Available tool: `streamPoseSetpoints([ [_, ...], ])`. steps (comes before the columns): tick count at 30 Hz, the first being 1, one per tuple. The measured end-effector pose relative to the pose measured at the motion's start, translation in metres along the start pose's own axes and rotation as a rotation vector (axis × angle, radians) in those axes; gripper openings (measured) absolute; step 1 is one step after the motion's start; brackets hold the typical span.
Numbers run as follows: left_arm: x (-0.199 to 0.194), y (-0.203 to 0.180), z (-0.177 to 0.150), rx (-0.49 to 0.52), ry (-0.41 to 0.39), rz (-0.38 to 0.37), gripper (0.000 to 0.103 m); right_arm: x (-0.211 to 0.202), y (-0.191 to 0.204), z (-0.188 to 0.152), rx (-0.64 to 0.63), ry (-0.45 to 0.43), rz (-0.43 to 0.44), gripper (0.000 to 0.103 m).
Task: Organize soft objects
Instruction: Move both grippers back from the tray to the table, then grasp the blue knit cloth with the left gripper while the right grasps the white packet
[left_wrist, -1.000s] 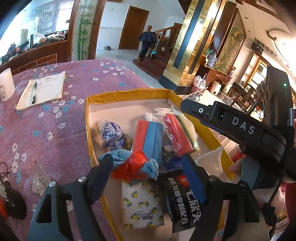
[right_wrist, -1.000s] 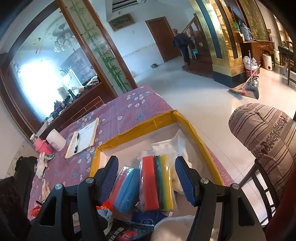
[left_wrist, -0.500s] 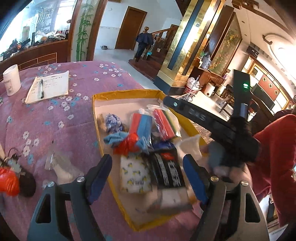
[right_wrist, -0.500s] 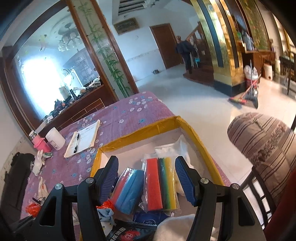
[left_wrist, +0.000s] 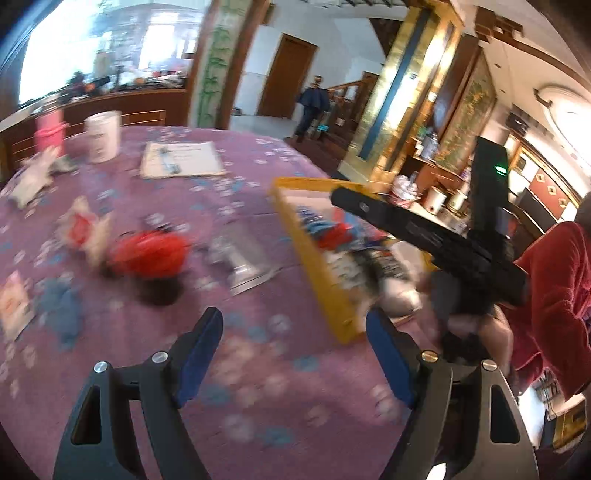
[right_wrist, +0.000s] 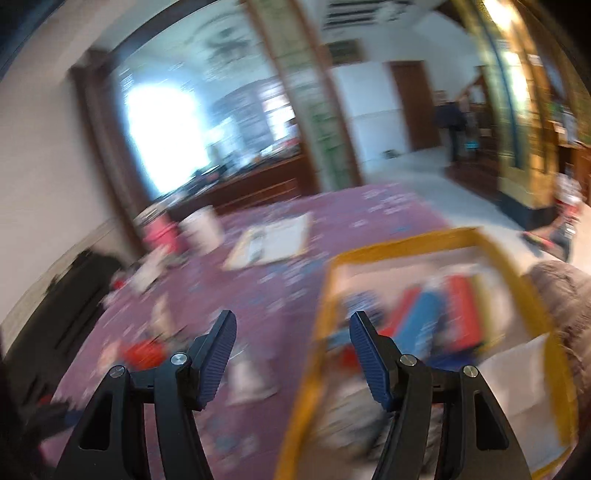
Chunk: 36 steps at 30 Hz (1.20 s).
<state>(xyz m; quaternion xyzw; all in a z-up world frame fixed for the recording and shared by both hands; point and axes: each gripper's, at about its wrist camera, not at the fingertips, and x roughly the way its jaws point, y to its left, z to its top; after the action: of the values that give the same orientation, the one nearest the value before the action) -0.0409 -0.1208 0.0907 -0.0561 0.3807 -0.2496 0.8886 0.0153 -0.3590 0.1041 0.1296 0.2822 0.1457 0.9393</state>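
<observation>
My left gripper (left_wrist: 293, 325) is open and empty above the purple flowered tablecloth (left_wrist: 258, 387), to the left of the yellow-rimmed box (left_wrist: 314, 258). The box holds several blurred soft packs. On the cloth ahead lie a red soft thing (left_wrist: 151, 254), a clear plastic bag (left_wrist: 240, 258) and a blue cloth (left_wrist: 59, 306). My right gripper (right_wrist: 291, 321) is open with nothing between its pads, over the box's left rim (right_wrist: 317, 354). Red and blue sponge packs (right_wrist: 424, 314) lie inside the box. The right tool's black body (left_wrist: 424, 236) crosses above the box.
At the table's far side stand a notepad with a pen (left_wrist: 181, 158), a white cup (left_wrist: 101, 136) and a pink cup (left_wrist: 50, 133). A red sleeve (left_wrist: 546, 288) is at the right. A striped chair back (right_wrist: 565, 295) is beside the box. Both views are motion-blurred.
Both grippers have swung left, away from the box's contents toward the open tablecloth. The left one was over the packs and is now beside the box. Neither has taken hold of anything.
</observation>
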Motion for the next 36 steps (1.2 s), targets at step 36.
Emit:
streamPoseSetpoints([
  [36, -0.013, 0.162, -0.046, -0.338, -0.002, 0.199, 0.080, 0.133, 0.062, -0.041, -0.195, 0.379, -0.119, 0.035],
])
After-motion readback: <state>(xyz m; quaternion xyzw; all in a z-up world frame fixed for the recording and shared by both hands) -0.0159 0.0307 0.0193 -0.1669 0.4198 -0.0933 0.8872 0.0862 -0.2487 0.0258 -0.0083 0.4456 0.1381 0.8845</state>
